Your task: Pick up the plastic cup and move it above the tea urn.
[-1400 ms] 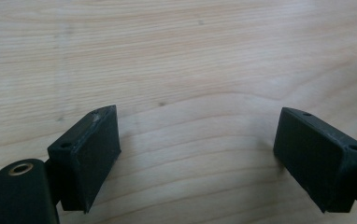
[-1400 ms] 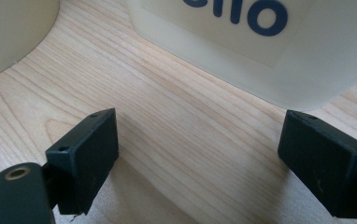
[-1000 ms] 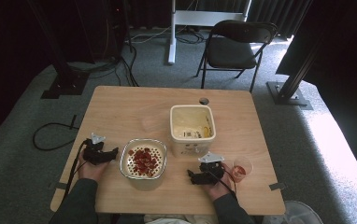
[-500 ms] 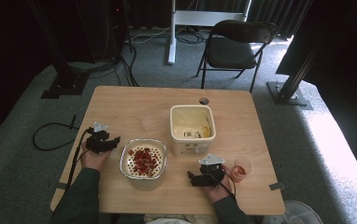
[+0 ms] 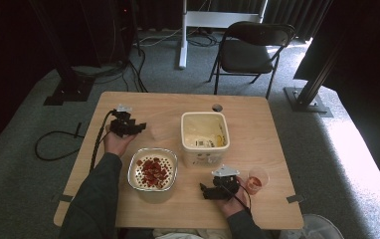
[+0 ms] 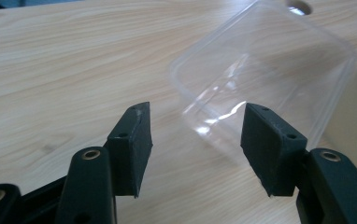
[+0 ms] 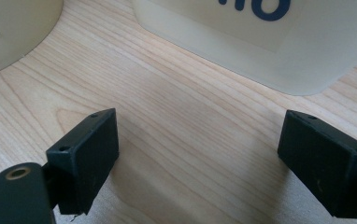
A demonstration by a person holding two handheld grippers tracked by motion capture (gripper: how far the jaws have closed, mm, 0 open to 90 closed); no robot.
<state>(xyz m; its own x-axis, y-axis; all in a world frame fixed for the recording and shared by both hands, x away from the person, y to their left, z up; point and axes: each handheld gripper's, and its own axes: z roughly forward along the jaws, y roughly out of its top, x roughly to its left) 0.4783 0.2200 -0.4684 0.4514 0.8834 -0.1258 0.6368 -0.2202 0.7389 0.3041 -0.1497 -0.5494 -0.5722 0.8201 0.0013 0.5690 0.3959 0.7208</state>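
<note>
A: Where is the clear box?

B: It lies on the worktop, just in front of the left tool. In the high view it is a faint shape between that tool and the tall cream tub.

A: Is the left tool holding it?

B: No. Its jaws have just been closing, but they stand partly open, with nothing pressed between them. The near edge of the box sits just past the tips.

A: How should the person grab it well?

B: Probably by sliding one jaw inside the rim and one outside, then squeezing softly. The plastic looks thin, so a hard squeeze could bend it or make it pop away.

A: And the right tool?

B: It rests low on the worktop with its jaws wide and empty, near the tub and the bowl with holes, full of red bits. A small cup stands beside that hand.
</note>
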